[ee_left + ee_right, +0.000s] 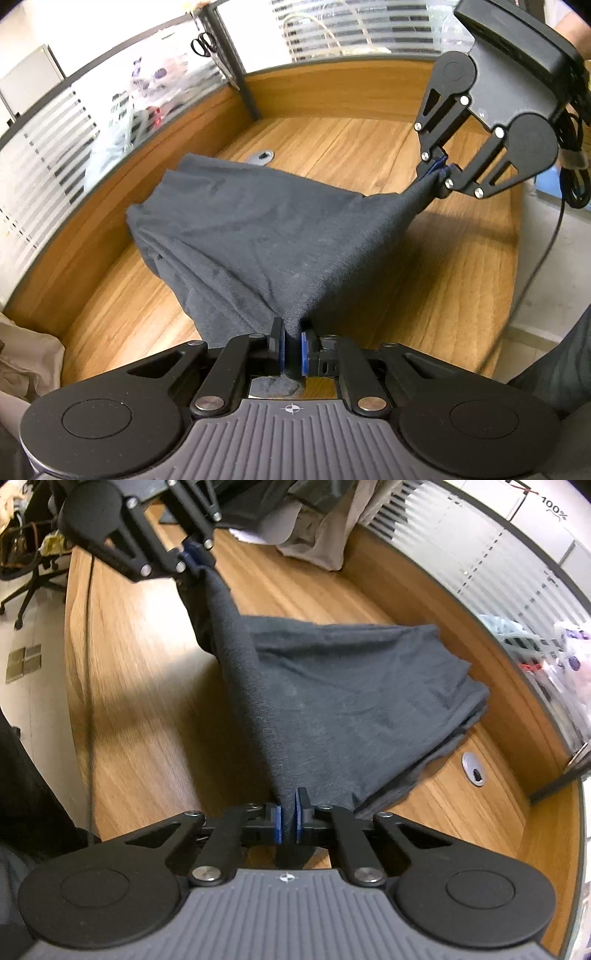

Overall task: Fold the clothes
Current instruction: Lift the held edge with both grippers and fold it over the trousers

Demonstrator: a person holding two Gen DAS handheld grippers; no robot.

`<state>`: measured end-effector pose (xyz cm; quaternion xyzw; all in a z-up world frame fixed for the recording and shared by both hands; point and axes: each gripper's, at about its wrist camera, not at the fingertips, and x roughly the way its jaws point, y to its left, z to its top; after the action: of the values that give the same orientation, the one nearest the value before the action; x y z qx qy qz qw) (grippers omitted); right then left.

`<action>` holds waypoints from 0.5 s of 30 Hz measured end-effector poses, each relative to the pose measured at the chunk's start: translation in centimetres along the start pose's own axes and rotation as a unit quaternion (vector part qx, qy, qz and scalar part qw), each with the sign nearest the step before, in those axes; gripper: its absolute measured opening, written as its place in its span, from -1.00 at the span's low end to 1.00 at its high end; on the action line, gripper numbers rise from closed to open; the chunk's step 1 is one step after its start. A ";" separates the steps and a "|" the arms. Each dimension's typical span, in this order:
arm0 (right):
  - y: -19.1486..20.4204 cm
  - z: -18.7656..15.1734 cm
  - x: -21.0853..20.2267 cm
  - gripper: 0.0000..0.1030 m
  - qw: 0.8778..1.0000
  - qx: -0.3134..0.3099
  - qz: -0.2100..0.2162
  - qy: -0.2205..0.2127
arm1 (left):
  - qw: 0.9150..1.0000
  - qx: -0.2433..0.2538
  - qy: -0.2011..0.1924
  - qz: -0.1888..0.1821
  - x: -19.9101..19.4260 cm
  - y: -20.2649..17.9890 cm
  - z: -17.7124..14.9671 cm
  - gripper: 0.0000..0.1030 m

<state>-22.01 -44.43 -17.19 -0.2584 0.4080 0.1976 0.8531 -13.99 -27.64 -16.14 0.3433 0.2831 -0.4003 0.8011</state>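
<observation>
Both the left gripper (293, 341) and right gripper (288, 821) pinch one raised edge of the dark grey garment (258, 229), its far end seemingly already doubled on the wooden desk (369, 147), leaving the fold unfinished.

One text is legible: "100%" in dark print on a pale cabinet (546, 520) (right wrist view, upper right). No other text is readable.

Matt grey knit cloth garment (258, 229) on smooth wood-grain desk (369, 147).
</observation>
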 end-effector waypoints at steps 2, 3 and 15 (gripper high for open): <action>0.1 0.6 -1.1 -0.87 1.000 0.003 -0.002 0.000 | 1.000 -0.008 -0.016 -0.008 -1.4 0.5 -0.1 -0.82; 0.2 1.0 -1.7 -0.87 1.000 0.003 -0.001 0.001 | 1.000 -0.011 -0.025 -0.013 -2.2 0.8 -0.2 -0.83; 1.1 6.5 -10.7 -0.88 0.998 0.048 0.025 0.017 | 0.994 -0.014 -0.066 -0.089 -11.3 4.0 0.4 -0.83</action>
<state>-25.08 -40.96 -5.48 -0.2101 0.4374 0.1943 0.8525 -16.43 -21.13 -6.40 0.2785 0.2647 -0.4881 0.7837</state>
